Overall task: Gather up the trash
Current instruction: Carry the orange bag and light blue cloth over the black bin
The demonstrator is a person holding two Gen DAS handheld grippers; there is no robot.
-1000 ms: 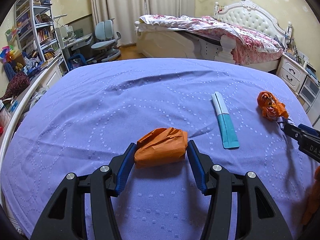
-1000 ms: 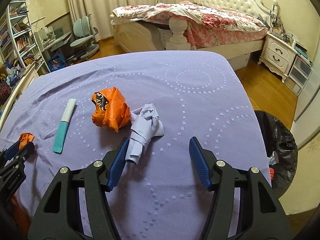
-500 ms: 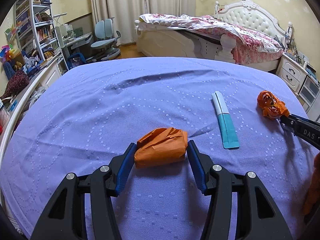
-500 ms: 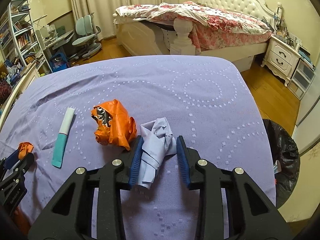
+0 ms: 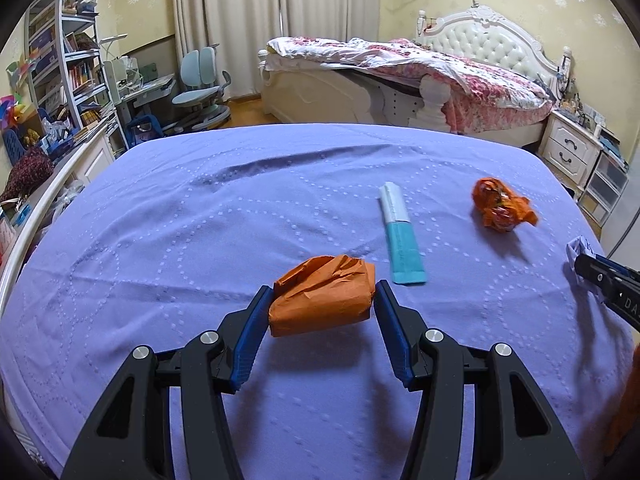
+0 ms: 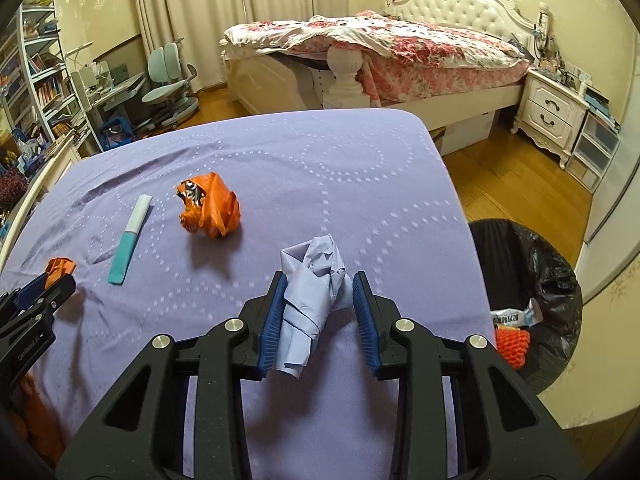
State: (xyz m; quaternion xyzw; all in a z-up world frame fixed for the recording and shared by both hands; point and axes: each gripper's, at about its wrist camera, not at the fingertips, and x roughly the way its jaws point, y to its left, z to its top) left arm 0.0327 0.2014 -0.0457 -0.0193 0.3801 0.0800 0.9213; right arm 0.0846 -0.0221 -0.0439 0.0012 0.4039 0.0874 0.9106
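Observation:
My left gripper (image 5: 322, 300) is shut on a crumpled orange paper wad (image 5: 320, 298), held just above the purple bedspread (image 5: 200, 220). My right gripper (image 6: 318, 292) is shut on a crumpled pale blue paper (image 6: 314, 284), lifted off the spread near its right edge. A crumpled orange wrapper (image 6: 210, 210) (image 5: 498, 206) and a flat white-and-teal packet (image 6: 128, 240) (image 5: 400, 240) lie loose on the spread between the two grippers. A bin lined with a black bag (image 6: 532, 280) stands on the floor right of the bed, with scraps inside.
A second bed (image 6: 380, 52) with a floral quilt stands behind. A white nightstand (image 6: 552, 116) is at the far right, a desk with a chair (image 6: 168, 80) and bookshelves (image 5: 60, 60) at the left. Wooden floor (image 6: 512, 176) lies between the beds.
My right gripper closed on the pale blue paper and carried it right, away from the orange wrapper, toward the bin. The left gripper kept its hold on the orange wad.

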